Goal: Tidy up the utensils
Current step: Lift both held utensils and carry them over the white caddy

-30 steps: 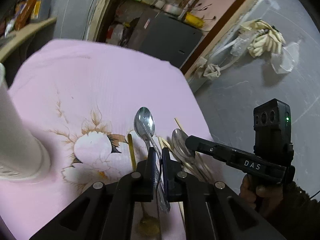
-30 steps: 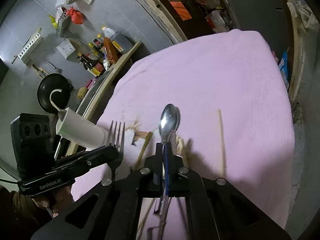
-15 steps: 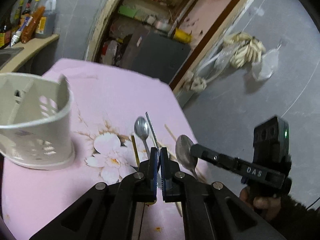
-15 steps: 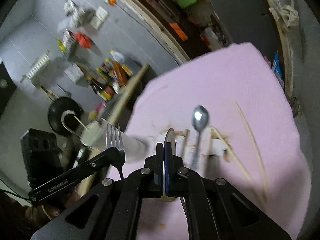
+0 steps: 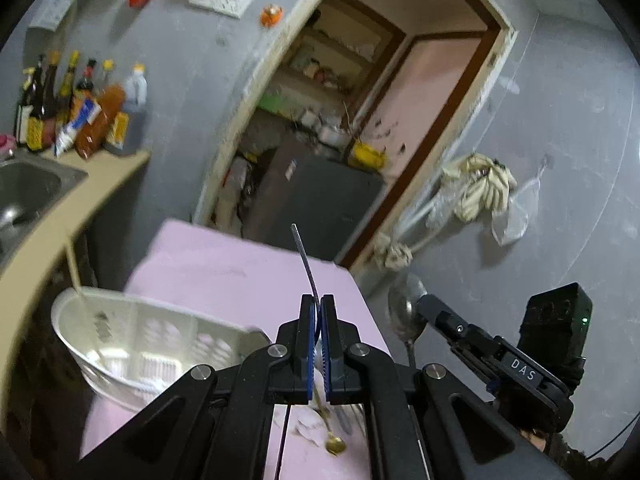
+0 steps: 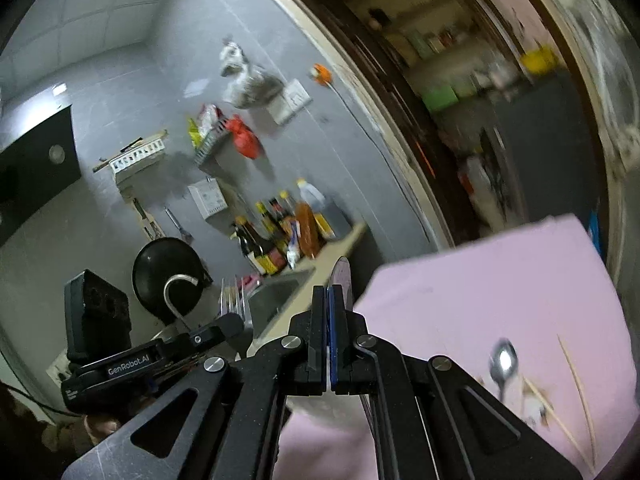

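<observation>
Utensils are split: the left gripper (image 5: 316, 320) has its fingers clamped on a fork (image 5: 305, 260) just beside and above the white caddy (image 5: 160, 340), the right gripper (image 6: 331, 340) pinches a spoon (image 6: 342, 276), and another spoon (image 6: 502, 362) and chopsticks (image 6: 576, 384) lie farther from the caddy on the pink-clothed counter (image 6: 500, 280).

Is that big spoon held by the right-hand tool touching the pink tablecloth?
Apart. The left wrist view shows the spoon held up in the right tool, its bowl past the tablecloth edge with grey floor behind.

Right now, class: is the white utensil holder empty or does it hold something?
Not empty: one chopstick stands inside the white utensil holder, leaning out over its rim.
</observation>
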